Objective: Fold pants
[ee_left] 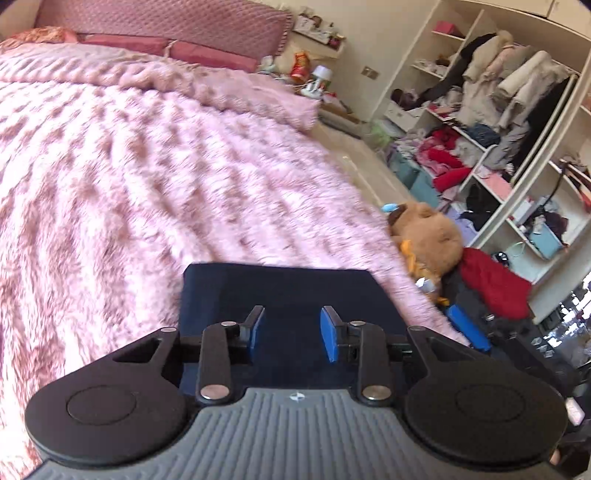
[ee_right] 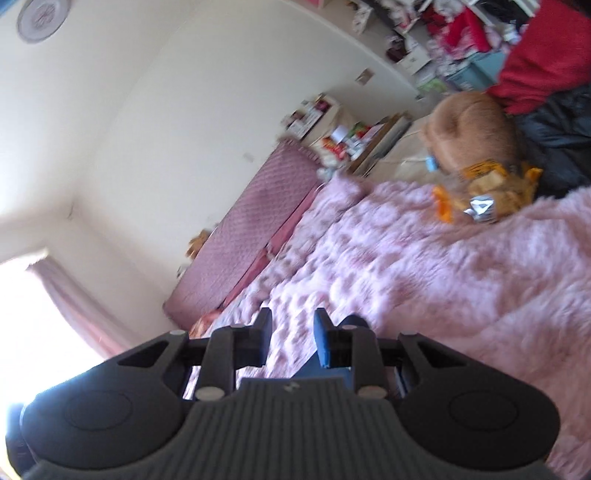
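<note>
The pants point(ee_left: 280, 288) are dark navy and lie folded into a flat rectangle on the fluffy pink blanket point(ee_left: 147, 177), near the bed's right edge. My left gripper point(ee_left: 291, 332) hovers just above the near part of the pants. It is open, and only the cloth below shows between its blue pads point(ee_left: 328, 336). In the tilted right wrist view, my right gripper point(ee_right: 291, 336) is open over the blanket point(ee_right: 443, 266), with pink pile visible in the gap. A small patch of dark blue cloth point(ee_right: 325, 369) shows under its right finger; contact is unclear.
A brown plush bear point(ee_left: 428, 236) and an orange snack bag point(ee_right: 480, 184) sit at the bed's right edge. Red and dark clothes point(ee_left: 491, 284) lie beside them. Open wardrobe shelves point(ee_left: 498, 129) full of clothes stand to the right. The padded headboard point(ee_left: 166, 18) and a cluttered bedside table point(ee_left: 314, 77) are beyond.
</note>
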A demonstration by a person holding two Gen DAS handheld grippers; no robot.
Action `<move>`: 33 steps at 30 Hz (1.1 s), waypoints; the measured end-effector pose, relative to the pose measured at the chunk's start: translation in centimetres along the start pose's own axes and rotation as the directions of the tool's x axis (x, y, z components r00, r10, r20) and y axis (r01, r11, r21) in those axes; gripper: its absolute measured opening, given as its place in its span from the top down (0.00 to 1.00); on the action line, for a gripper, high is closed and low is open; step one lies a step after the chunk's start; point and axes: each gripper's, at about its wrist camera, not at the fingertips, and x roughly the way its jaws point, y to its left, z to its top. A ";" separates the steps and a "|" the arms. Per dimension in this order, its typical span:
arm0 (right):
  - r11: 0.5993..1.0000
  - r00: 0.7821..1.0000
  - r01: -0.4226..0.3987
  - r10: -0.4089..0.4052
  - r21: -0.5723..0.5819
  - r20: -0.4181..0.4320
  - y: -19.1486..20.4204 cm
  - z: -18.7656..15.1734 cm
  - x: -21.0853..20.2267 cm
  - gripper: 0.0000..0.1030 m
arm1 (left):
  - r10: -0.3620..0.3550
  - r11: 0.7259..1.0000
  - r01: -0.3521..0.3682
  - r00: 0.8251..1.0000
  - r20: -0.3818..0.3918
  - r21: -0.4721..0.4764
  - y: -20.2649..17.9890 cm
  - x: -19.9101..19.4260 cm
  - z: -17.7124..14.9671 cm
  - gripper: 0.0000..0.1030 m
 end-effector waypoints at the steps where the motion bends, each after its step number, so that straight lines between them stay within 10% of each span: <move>1: 1.000 0.999 -0.008 0.007 -0.029 -0.034 0.6 -0.5 0.4 0.78 | -0.032 0.999 0.031 0.999 -0.003 -0.032 1.0 0.8 -1.2 0.70; 6: 0.981 0.955 0.080 -0.127 -0.179 -0.269 3.3 -3.8 2.8 0.81 | -0.288 0.948 0.275 0.955 -0.067 -0.161 3.4 2.3 -5.6 0.77; 11: 0.940 0.914 0.246 -0.306 -0.237 -0.265 1.2 -4.0 -0.1 1.00 | -0.324 0.946 0.320 0.940 -0.106 -0.052 2.2 1.6 -9.1 0.76; 16: 0.833 0.845 0.431 -0.507 -0.348 -0.168 1.2 -3.3 -4.0 0.94 | -0.334 0.942 0.322 0.926 -0.179 -0.091 2.1 0.0 -9.2 0.71; 19: 0.822 0.873 0.376 -0.469 -0.429 -0.135 3.1 -2.5 -5.6 0.89 | -0.380 0.925 0.372 0.892 -0.245 -0.078 2.4 -2.3 -8.9 0.58; 24: 0.884 0.942 0.148 -0.263 -0.443 -0.210 5.3 -3.1 -6.1 0.83 | -0.378 0.924 0.382 0.915 -0.140 0.003 3.7 -5.8 -8.0 0.56; 28: 0.872 0.899 0.156 -0.320 -0.464 -0.300 4.9 -5.3 -4.3 0.84 | -0.281 0.946 0.281 0.959 -0.018 0.160 2.0 -5.6 -7.5 0.52; 33: 0.863 0.845 0.337 -0.454 -0.376 -0.284 2.6 -5.4 -4.7 1.00 | -0.035 0.970 0.055 0.995 -0.088 0.236 -0.2 -2.0 -7.8 0.61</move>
